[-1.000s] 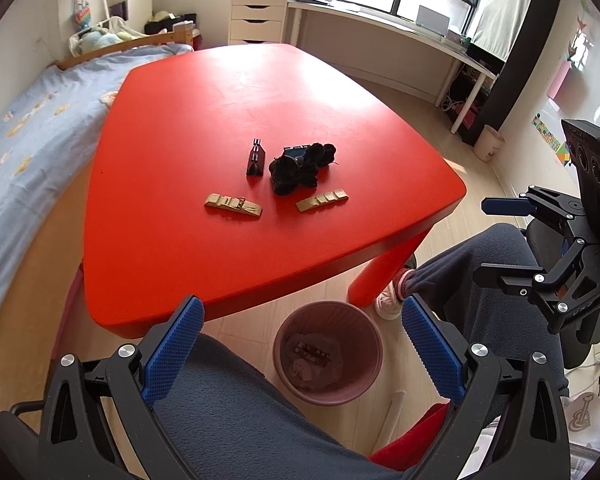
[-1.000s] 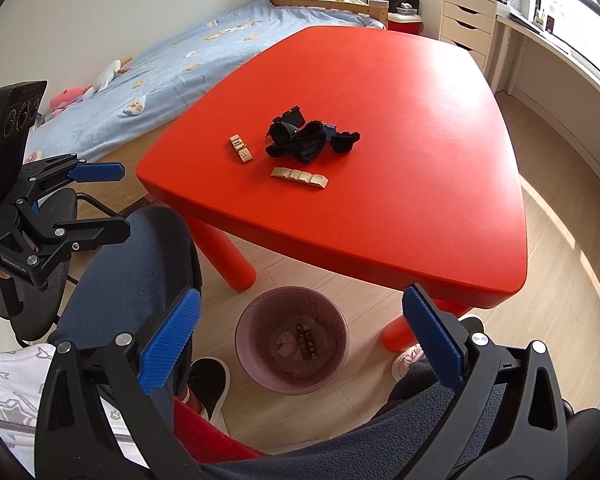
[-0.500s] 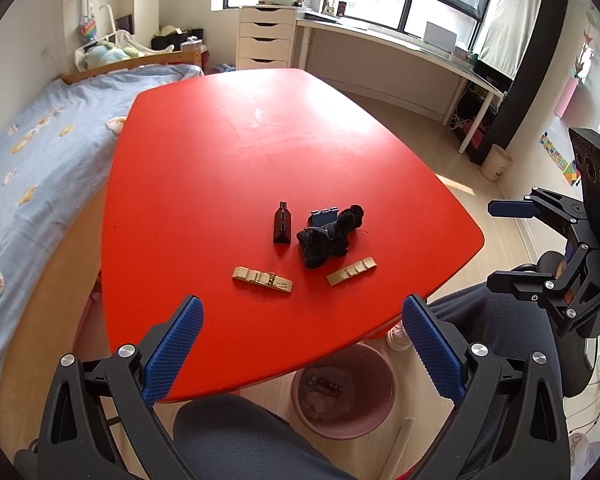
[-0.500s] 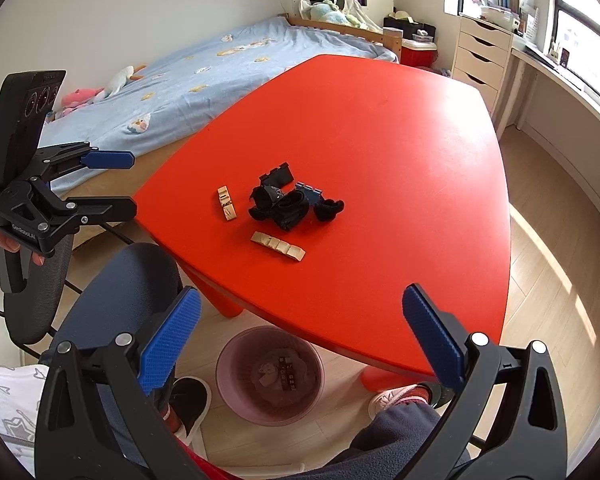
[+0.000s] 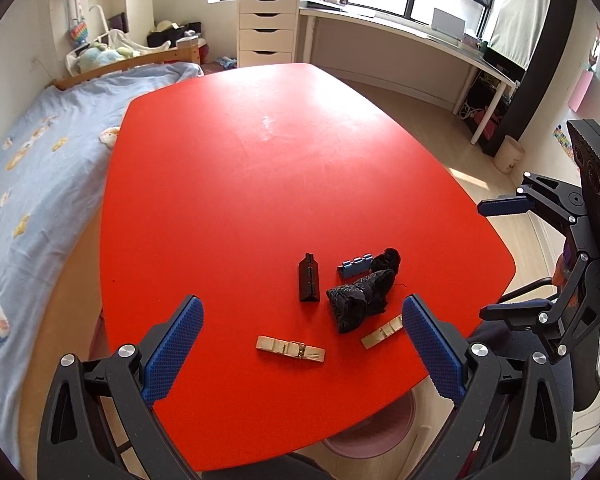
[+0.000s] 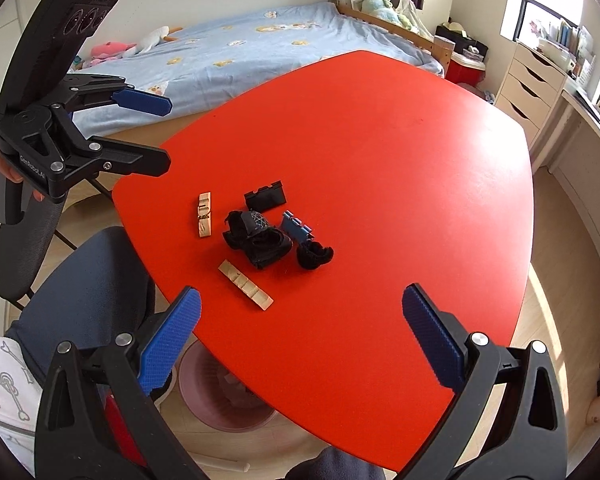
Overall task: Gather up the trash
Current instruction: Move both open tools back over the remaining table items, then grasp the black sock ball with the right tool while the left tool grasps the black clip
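Now both grippers, left (image 5: 302, 343) and right (image 6: 300, 334), have risen from the bin (image 6: 224, 400) below the table (image 5: 260, 160) edge, jaws wide and empty. So one drop seems finished; trash (image 5: 360, 300) waits on the table, near that edge.

From the left wrist we look down over the near edge of the red tabletop (image 5: 260, 184), facing the windows; from the right wrist we look across the same tabletop toward the bed (image 6: 260, 44); both sit fairly near, sharing the cluster of scraps (image 5: 356, 300) and each other's claw.
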The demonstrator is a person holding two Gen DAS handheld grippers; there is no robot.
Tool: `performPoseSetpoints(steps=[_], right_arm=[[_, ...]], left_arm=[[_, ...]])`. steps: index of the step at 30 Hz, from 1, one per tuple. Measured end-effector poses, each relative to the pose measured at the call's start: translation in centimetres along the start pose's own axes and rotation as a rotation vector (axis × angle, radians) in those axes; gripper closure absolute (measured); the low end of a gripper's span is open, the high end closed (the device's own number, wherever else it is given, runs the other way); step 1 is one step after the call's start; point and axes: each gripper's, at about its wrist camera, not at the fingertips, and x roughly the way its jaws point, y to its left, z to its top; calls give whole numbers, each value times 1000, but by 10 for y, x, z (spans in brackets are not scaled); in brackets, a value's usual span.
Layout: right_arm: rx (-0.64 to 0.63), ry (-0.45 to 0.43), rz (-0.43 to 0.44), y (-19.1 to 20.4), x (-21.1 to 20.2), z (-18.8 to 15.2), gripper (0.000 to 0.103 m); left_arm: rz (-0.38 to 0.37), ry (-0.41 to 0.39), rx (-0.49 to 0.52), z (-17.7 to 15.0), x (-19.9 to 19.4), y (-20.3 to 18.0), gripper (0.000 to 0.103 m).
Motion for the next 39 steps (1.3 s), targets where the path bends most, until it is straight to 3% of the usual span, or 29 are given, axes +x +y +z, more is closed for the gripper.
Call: performPoseSetpoints(steps=[9,17,27,32,39], right_arm=[[-129,78,47,-11,39,21,4],[-193,140,78,-14,66,25,15],[-238,180,123,-12,87,28,40],[-244,194,147,-12,95,29,54],[-244,202,147,-9,98,31,71]], left_arm=[[-24,106,-17,19,43,11,8],[-31,186,-38,21,79,17,8],[-31,240,-21,17,95,15,45],[-33,245,-14,16,98,15,59],[-43,248,2,16,98,15,85]])
